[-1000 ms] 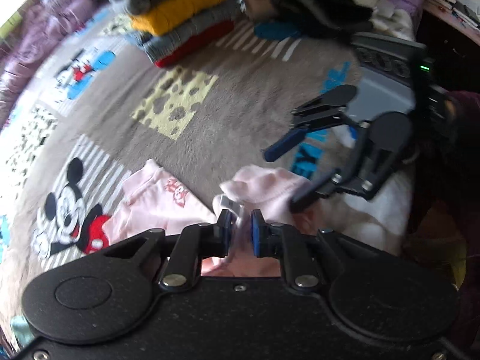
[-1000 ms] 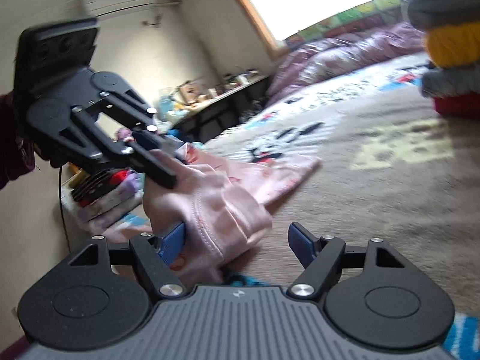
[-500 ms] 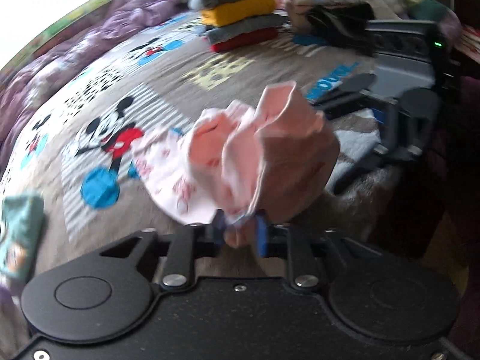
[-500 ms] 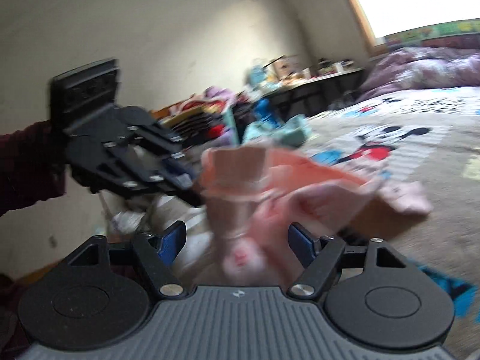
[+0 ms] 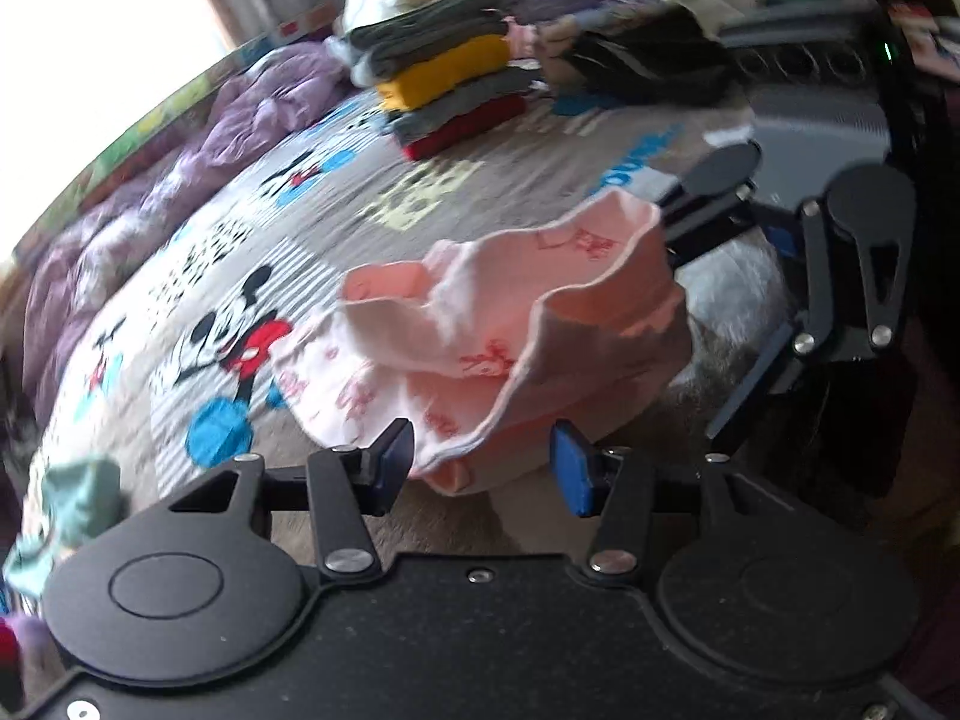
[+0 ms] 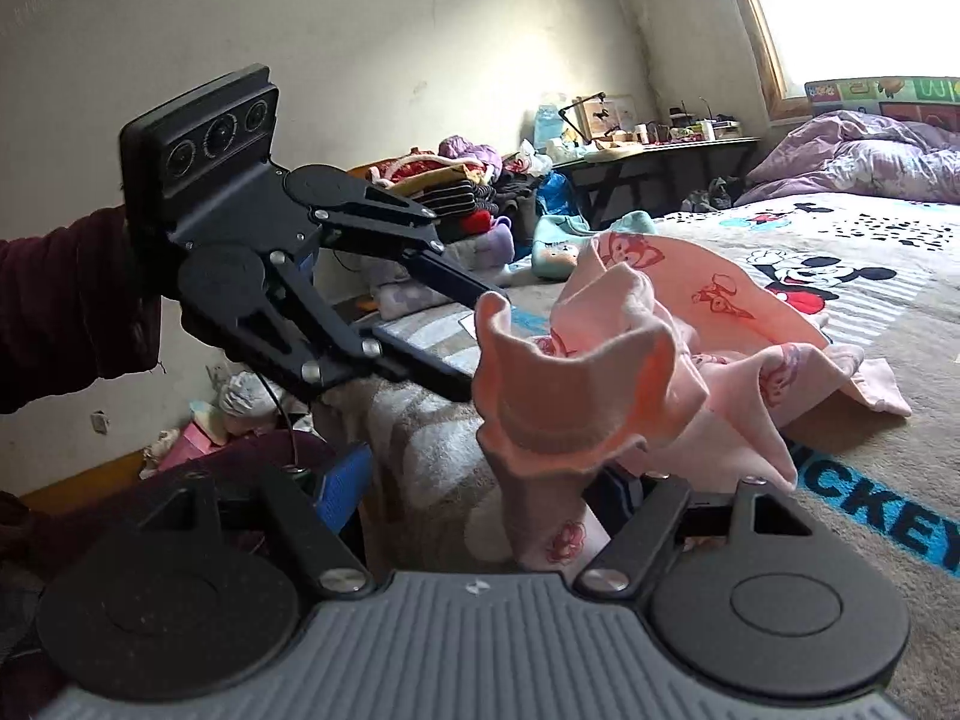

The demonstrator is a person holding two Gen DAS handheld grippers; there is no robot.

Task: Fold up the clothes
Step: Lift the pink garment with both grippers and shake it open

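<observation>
A pink child's garment [image 5: 510, 342] with small red cartoon prints lies crumpled on the Mickey Mouse blanket [image 5: 240, 276] near the bed's edge. My left gripper [image 5: 483, 459] is open, its blue pads either side of the garment's near hem, holding nothing. It also shows in the right wrist view [image 6: 474, 336], open beside the garment [image 6: 630, 372]. My right gripper [image 6: 480, 492] is open, and a bunched part of the garment stands between its fingers. It shows at the right of the left wrist view [image 5: 708, 324], open.
A stack of folded clothes [image 5: 456, 90], grey, yellow and red, stands at the far side of the bed beside dark clothes [image 5: 636, 66]. A purple duvet [image 5: 150, 180] lies along the left. A teal item [image 5: 78, 504] lies near left. A cluttered desk [image 6: 648, 138] stands by the wall.
My left gripper has let go of the pink garment and opened. The garment has dropped onto the blanket. My right gripper has stayed open beside it.
</observation>
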